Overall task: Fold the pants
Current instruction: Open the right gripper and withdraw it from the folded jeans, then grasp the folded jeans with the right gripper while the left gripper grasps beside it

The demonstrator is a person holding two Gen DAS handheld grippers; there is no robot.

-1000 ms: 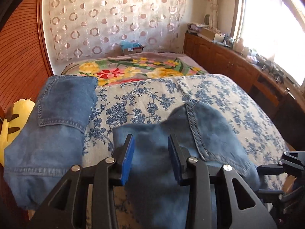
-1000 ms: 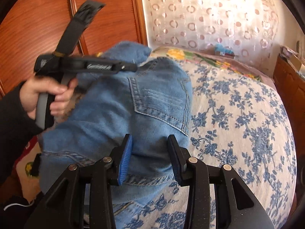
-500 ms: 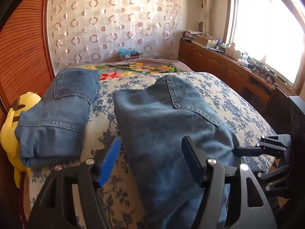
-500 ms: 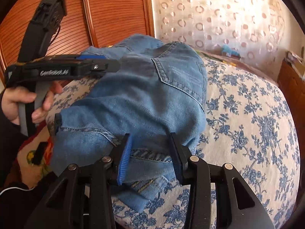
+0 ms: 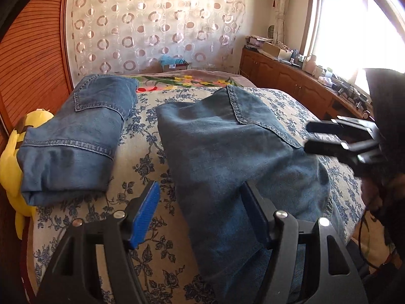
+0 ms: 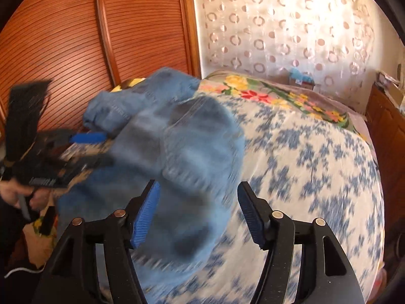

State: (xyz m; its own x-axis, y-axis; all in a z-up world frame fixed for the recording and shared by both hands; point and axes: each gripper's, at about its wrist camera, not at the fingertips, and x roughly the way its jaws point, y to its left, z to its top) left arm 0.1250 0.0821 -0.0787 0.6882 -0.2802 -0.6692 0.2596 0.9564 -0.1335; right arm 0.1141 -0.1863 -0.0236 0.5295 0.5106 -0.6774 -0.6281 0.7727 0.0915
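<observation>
A pair of blue jeans (image 5: 227,157) lies folded on the bed, back pocket up, its near end hanging over the front edge. It shows blurred in the right wrist view (image 6: 177,157). My left gripper (image 5: 202,215) is open, its fingers wide apart over the near end of the jeans, holding nothing. My right gripper (image 6: 200,215) is open above the near end of the jeans and empty. It also shows in the left wrist view (image 5: 336,139), at the right of the jeans. The left gripper shows in the right wrist view (image 6: 86,136), at the left of the jeans.
A second folded pair of jeans (image 5: 76,136) lies at the bed's left. A yellow plush toy (image 5: 12,157) sits by the wooden wardrobe (image 6: 76,38). The blue-flowered bedspread (image 5: 152,131) covers the bed. A wooden cabinet (image 5: 291,81) with clutter runs under the window at right.
Both grippers have opened and let go of the jeans, which now lie on the bed. Both have drawn back toward the near edge; the right view is blurred by motion.
</observation>
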